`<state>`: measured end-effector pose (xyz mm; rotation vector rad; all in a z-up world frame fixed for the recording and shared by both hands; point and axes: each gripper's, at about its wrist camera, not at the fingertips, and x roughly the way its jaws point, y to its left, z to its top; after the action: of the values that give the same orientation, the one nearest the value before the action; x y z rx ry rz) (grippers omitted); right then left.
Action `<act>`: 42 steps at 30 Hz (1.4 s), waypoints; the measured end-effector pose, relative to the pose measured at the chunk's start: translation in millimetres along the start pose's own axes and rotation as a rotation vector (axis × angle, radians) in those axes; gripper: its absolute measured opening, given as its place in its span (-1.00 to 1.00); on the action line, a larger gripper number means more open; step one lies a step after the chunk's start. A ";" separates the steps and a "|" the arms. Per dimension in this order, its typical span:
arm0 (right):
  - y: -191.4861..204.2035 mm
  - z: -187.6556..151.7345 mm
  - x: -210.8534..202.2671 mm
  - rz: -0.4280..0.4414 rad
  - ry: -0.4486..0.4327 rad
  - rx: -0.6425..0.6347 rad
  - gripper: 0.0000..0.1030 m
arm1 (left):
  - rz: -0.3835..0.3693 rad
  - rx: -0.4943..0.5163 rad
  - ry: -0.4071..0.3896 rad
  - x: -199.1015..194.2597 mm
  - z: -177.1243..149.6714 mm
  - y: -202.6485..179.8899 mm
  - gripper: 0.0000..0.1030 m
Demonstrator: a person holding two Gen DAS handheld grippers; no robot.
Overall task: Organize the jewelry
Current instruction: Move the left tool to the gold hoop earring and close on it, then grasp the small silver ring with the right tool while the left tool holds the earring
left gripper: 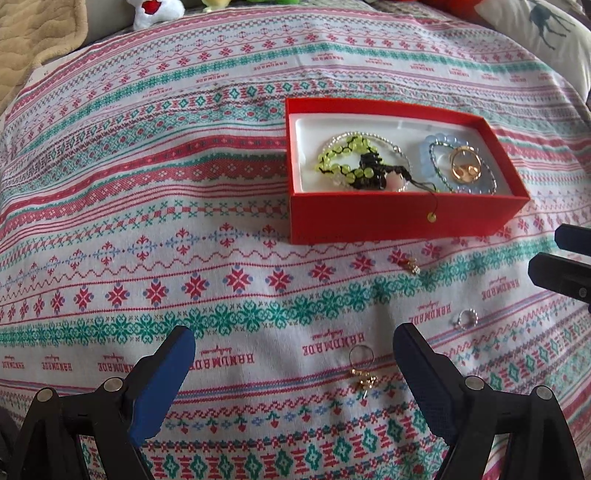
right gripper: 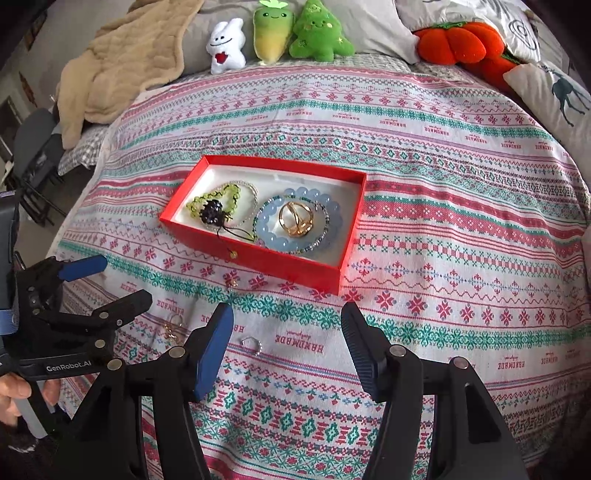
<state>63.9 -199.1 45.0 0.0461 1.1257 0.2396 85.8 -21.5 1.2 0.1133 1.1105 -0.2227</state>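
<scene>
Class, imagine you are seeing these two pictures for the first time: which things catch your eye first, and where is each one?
First comes the open red box in the middle of the patterned cloth, holding a green bead bracelet, a blue bead bracelet and gold rings. Next, the plush toys lined up along the far edge. Lastly, small loose pieces lie on the cloth in front of the box, among them a silver ring.

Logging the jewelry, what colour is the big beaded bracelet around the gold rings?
Pale blue bracelet, clearest in the right wrist view.

Soft, even daylight; faint shadows; strong fisheye bending and dark corners at edges; mostly sharp focus.
</scene>
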 end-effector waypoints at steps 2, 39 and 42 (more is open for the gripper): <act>-2.4 -4.6 3.3 -0.005 0.020 0.008 0.23 | -0.012 -0.001 0.024 3.3 -3.1 0.9 0.76; 8.0 -20.2 37.0 -0.066 0.170 0.016 0.23 | -0.083 -0.061 0.161 42.5 1.1 -31.1 -0.74; 9.3 -16.9 38.2 -0.062 0.165 0.020 0.23 | -0.079 -0.065 0.143 36.0 2.0 -24.3 -0.74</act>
<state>62.8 -183.3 5.2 0.0087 1.2921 0.1794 97.2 -50.0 -29.7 0.0274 1.2647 -0.2521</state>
